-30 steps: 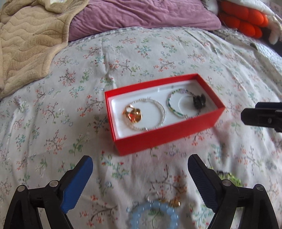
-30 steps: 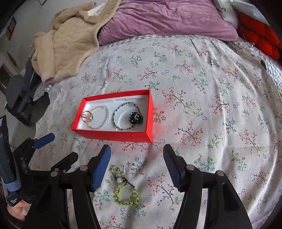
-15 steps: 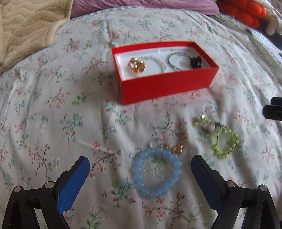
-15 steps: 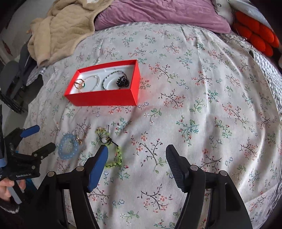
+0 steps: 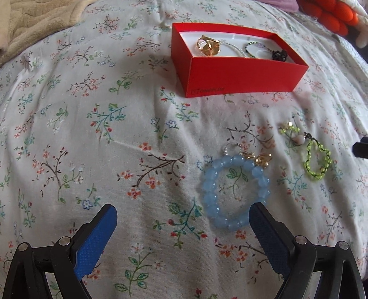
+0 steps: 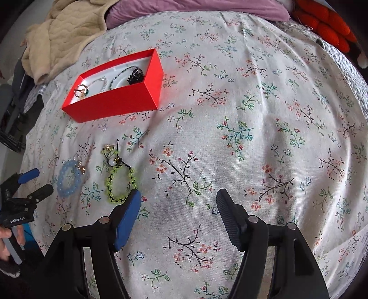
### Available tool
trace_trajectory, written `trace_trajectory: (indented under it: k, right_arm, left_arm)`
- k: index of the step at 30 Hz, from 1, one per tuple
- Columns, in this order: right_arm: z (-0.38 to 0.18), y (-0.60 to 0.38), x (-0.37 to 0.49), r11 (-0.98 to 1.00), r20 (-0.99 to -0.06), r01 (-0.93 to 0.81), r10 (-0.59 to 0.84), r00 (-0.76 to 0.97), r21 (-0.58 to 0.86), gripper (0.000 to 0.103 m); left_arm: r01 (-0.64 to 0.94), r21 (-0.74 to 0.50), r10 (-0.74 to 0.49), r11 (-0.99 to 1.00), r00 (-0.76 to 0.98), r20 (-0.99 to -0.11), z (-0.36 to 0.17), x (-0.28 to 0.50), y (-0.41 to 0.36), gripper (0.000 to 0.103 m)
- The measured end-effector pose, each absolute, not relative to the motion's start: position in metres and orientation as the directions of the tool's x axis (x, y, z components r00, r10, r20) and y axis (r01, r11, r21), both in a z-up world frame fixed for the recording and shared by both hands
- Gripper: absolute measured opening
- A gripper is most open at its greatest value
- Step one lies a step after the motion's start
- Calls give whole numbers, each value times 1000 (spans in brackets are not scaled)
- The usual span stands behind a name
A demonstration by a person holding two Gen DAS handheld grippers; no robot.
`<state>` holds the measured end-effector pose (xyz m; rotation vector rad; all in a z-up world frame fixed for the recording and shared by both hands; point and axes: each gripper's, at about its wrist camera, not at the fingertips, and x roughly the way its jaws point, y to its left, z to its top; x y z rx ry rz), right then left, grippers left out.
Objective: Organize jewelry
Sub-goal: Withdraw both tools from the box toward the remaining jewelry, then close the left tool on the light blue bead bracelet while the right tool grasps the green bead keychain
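A red box (image 5: 241, 76) (image 6: 119, 103) sits on the flowered bedspread, holding a gold ring (image 5: 208, 47), a pearl bracelet, a green bead bracelet and a black clip (image 6: 135, 76). In front of it lie a light blue bead bracelet (image 5: 234, 191) (image 6: 69, 181) with gold charms and a lime-green bead bracelet (image 5: 318, 161) (image 6: 119, 181). My left gripper (image 5: 182, 216) (image 6: 36, 181) is open; its right finger is at the blue bracelet's near edge. My right gripper (image 6: 178, 197) is open and empty; its left finger sits just right of the lime bracelet.
A beige blanket (image 6: 64, 30) and a purple pillow (image 6: 195, 7) lie at the far end of the bed. An orange plush (image 6: 326, 25) is at the far right. A hand (image 6: 7, 241) holds the left gripper at the bed's left edge.
Both grippers have sunk toward the bed and drawn back from the red box. The blue and lime bracelets now lie higher in both views, near the fingertips. Both stay open.
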<state>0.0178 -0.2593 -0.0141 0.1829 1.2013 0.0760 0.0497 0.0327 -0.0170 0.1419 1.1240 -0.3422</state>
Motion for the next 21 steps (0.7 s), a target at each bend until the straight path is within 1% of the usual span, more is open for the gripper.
trace_trajectory:
  k: [2, 4, 7, 8, 10, 13, 15, 18, 20, 21]
  right_arm:
    - [-17, -252, 18, 984, -920, 26, 158, 358, 179, 71]
    - [-20, -242, 19, 985, -922, 7, 161, 353, 174, 71]
    - [-27, -228, 21, 987, -928, -9, 155, 339, 161, 71]
    - [-30, -224, 22, 987, -930, -17, 157, 331, 160, 71]
    - [-34, -215, 24, 988, -935, -33, 154, 321, 151, 71]
    - [-37, -205, 27, 992, -934, -41, 125, 335, 117, 70]
    - [-38, -202, 30, 994, -933, -38, 114, 342, 107, 70]
    - [-41, -200, 35, 996, -932, -27, 85, 352, 81, 60]
    - [-41, -197, 37, 998, -931, -29, 56, 361, 49, 48]
    - [-41, -195, 38, 999, -930, -30, 45, 365, 37, 46]
  left_arm:
    - [338, -69, -207, 938, 391, -897, -18, 50, 31, 88]
    - [334, -84, -214, 939, 375, -902, -23, 52, 28, 78]
    - [330, -101, -220, 938, 347, -912, -31, 53, 23, 69]
    - [333, -92, -213, 939, 350, -912, -32, 53, 20, 67]
    - [340, -66, -196, 938, 363, -911, -32, 52, 15, 55]
    - [343, -44, -177, 938, 369, -913, -34, 53, 11, 46]
    - [344, -22, -158, 939, 372, -915, -36, 54, 9, 42]
    - [350, 10, -133, 937, 382, -914, -37, 54, 5, 35]
    - [354, 22, -124, 935, 385, -914, -36, 53, 7, 31]
    - [353, 27, -120, 935, 388, -914, -36, 53, 6, 28]
